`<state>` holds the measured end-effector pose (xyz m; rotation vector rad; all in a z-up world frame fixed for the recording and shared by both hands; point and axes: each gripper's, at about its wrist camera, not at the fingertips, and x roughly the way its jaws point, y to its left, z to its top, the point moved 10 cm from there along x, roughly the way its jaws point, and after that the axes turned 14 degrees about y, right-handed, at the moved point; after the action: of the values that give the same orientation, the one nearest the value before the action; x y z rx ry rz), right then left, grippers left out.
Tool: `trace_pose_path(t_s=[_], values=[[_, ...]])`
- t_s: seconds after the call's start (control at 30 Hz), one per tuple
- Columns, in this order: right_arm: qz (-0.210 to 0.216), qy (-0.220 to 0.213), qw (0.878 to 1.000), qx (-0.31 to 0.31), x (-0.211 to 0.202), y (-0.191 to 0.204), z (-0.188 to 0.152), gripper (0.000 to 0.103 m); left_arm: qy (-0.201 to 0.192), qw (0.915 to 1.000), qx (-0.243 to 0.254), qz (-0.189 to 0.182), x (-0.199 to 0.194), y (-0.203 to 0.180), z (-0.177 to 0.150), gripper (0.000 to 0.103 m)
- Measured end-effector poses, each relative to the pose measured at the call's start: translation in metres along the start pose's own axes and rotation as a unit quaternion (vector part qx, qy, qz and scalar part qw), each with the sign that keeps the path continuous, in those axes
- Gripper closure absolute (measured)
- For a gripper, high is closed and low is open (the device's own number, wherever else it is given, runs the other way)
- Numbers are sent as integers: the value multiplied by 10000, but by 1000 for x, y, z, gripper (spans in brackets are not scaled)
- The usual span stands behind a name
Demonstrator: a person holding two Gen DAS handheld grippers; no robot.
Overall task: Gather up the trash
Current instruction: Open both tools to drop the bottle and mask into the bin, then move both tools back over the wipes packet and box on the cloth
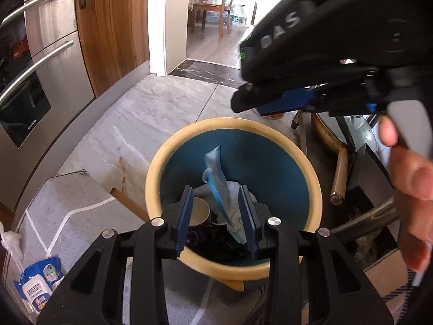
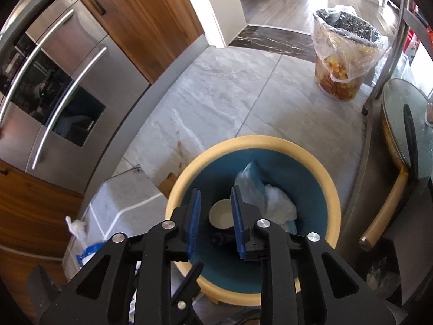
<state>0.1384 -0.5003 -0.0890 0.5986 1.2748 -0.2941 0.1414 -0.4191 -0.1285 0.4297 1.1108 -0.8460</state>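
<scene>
Two hand-held grippers are counted. The left hand-held gripper (image 1: 216, 216) is poised over a round bin (image 1: 311, 168) with a cream rim and teal inside; its jaws stand partly apart, and a pale blue plastic wrapper (image 1: 216, 178) rises between them. Whether the pads press on it cannot be told. The right hand-held gripper (image 2: 215, 220) hangs over the same bin (image 2: 334, 197), jaws partly apart with nothing between them; in the left wrist view it (image 1: 259, 103) crosses the upper right, blurred, its jaws hard to make out.

Inside the bin, counted: one wrapper (image 2: 250, 180), one crumpled white tissue (image 2: 278, 203), one paper cup (image 2: 220, 214) lying mouth-up beside them. Dark matter at the bottom cannot be made out.

One hand (image 1: 411, 173) is seen at the right edge, cut off, only fingers showing.

On the floor: one second bin (image 2: 343, 62) lined with a clear bag, well apart, its contents seen as orange-brown through the plastic. One wet-wipe pack (image 1: 38, 284) lies on a grey mat (image 1: 81, 197), partly cut off by the frame. One steel fridge (image 2: 54, 86) stands at the left. One round stool (image 2: 400, 124) is seen at the right, half out of frame.
</scene>
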Motion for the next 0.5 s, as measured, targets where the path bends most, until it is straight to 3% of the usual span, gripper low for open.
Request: trace_pose_path(t_s=[0.3, 0.5], values=[[337, -103, 9978, -559, -9, 62, -12, 68, -122, 9991, -227, 332, -52, 38, -31, 68], [300, -135, 9934, -1102, -9, 105, -27, 53, -160, 9965, -615, 535, -98, 79, -63, 68]])
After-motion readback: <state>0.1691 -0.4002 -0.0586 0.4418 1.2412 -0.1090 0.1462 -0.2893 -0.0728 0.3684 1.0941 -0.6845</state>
